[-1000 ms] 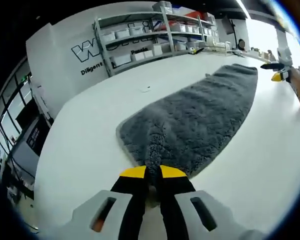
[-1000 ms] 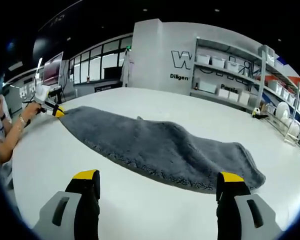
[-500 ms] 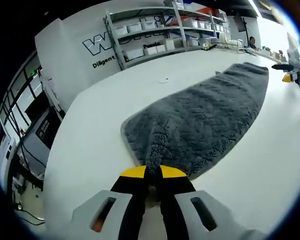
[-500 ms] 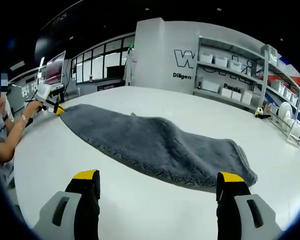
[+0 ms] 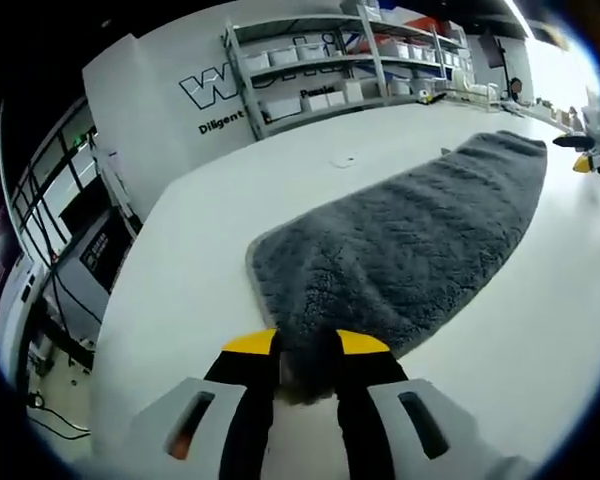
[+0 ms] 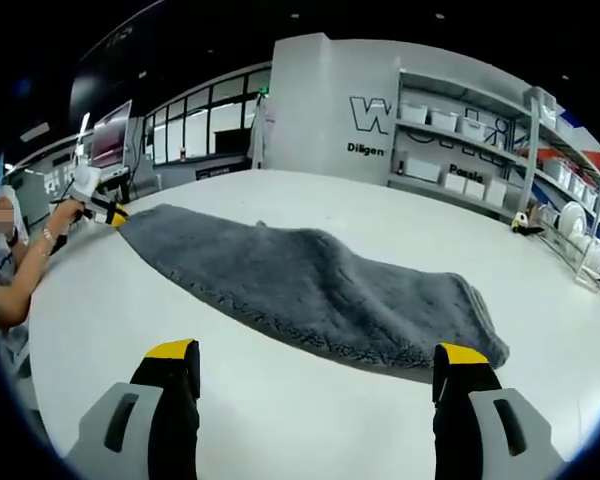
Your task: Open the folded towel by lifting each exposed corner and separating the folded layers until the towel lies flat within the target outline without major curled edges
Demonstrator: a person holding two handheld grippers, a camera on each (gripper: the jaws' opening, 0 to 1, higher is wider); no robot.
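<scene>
A long grey fluffy towel point(image 5: 410, 240) lies stretched over the white table point(image 5: 200, 230), with a raised fold along it in the right gripper view point(image 6: 310, 285). My left gripper point(image 5: 307, 348) is shut on the towel's near corner, and the pile fills the narrow gap between its yellow-tipped jaws. That same gripper appears at the towel's far left end point(image 6: 108, 213), held by a hand. My right gripper point(image 6: 317, 355) hangs wide open above bare table point(image 6: 110, 320), short of the towel's long edge. Its yellow tip point(image 5: 583, 160) shows beyond the towel's far end.
Metal shelves with white bins point(image 5: 330, 70) line the wall behind the table point(image 6: 480, 140). A small object point(image 5: 345, 160) lies on the table past the towel. A person's arm point(image 6: 20, 270) rests at the table's left edge. Monitors and desks stand off the table's side point(image 5: 90, 260).
My left gripper's jaws have parted a little around the towel corner. The left camera has swung slightly. The towel's hump near the right gripper has settled lower. The right gripper stays open.
</scene>
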